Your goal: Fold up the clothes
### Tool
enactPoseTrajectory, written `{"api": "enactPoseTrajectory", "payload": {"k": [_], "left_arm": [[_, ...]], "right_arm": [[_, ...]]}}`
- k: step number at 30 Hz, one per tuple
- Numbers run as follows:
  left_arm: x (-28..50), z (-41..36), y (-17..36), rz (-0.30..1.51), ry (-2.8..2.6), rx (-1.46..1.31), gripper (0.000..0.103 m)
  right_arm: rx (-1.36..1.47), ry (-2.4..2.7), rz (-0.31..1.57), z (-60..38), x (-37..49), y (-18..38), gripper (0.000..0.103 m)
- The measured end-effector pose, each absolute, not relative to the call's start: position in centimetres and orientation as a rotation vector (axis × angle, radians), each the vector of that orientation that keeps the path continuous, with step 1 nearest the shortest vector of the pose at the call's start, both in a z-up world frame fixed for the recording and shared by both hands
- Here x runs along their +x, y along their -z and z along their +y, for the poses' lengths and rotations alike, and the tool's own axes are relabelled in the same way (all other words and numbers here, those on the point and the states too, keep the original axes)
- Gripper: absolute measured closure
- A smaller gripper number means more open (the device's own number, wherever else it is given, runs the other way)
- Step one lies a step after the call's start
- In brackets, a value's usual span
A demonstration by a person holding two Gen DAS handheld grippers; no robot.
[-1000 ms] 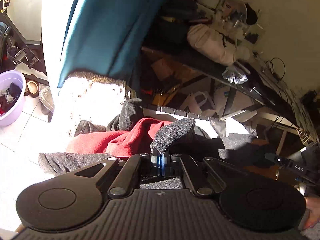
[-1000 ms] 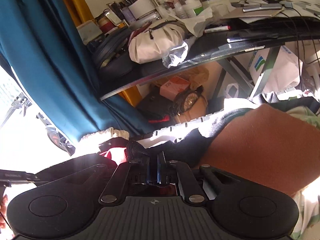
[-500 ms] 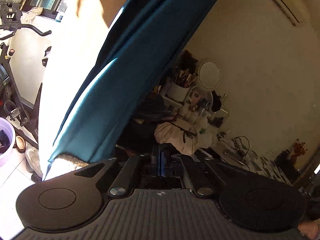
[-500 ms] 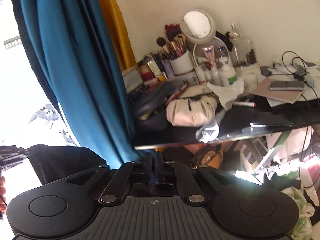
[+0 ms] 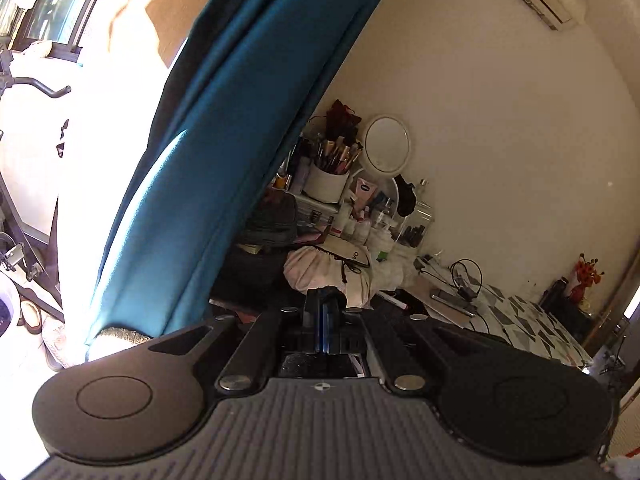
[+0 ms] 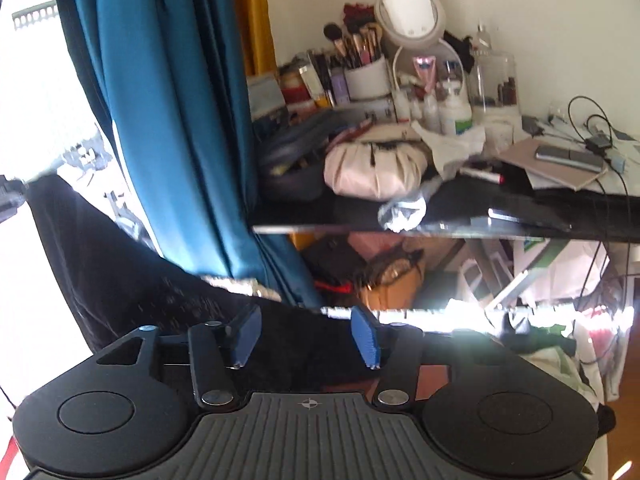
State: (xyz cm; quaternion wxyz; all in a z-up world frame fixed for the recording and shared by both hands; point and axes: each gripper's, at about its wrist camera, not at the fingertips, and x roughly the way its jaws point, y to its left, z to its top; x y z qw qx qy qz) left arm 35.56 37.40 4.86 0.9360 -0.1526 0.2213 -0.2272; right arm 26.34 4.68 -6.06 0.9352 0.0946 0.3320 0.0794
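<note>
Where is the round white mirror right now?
The round mirror stands at the back of the cluttered desk against the wall, top middle of the right wrist view, just right of the white cup of makeup brushes.

Bedroom: cluttered vanity desk [image 6: 460,224], curtain [image 5: 224,152]

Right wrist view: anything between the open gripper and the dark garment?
Nothing visible does. The dark garment drapes across directly in front of the right gripper, spanning the gap between its open blue fingers. The teal curtain hangs behind the garment, out of the way.
</note>
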Motion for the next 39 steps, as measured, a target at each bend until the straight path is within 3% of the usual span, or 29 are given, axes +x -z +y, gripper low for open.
{"api": "enactPoseTrajectory", "payload": {"k": [2, 6, 14, 23, 24, 28, 30, 33, 37, 39], "left_arm": [[35.2, 37.5, -5.3, 0.456, 0.458, -0.286, 0.102], [35.4, 37.7, -5.8, 0.473, 0.451, -0.299, 0.102], [35.5, 36.8, -7.1, 0.473, 0.471, -0.3, 0.102], [34.4, 35.7, -8.9, 0.456, 0.56, -0.327, 0.102], [34.1, 35.8, -9.4, 0.433, 0.573, -0.331, 0.102], [33.2, 36.3, -11.4, 0.361, 0.584, -0.316, 0.102], [33.6, 36.5, -10.7, 0.385, 0.546, -0.309, 0.102], [34.5, 36.7, -8.6, 0.455, 0.496, -0.302, 0.099], [36.2, 35.8, -1.7, 0.621, 0.453, -0.192, 0.06], [36.9, 35.3, 2.2, 0.716, 0.441, -0.151, 0.058]], "right_arm": [[0.125, -0.151, 0.709, 6.4, 26.7, 9.2, 0.041], [0.04, -0.16, 0.736, 9.5, 28.0, 14.1, 0.001], [-0.137, -0.241, 0.774, 16.4, 30.2, 20.3, 0.001], [-0.11, -0.2, 0.772, 19.2, 32.5, 22.7, 0.001], [-0.09, -0.196, 0.759, 18.9, 32.7, 22.3, 0.006], [-0.011, -0.178, 0.706, 17.5, 33.3, 20.9, 0.054], [0.031, -0.167, 0.69, 16.7, 33.8, 20.2, 0.102], [0.114, -0.128, 0.686, 14.2, 34.5, 19.0, 0.102], [0.17, -0.093, 0.658, 11.5, 34.0, 17.6, 0.102], [0.165, -0.075, 0.66, 10.4, 33.7, 17.4, 0.102]]}}
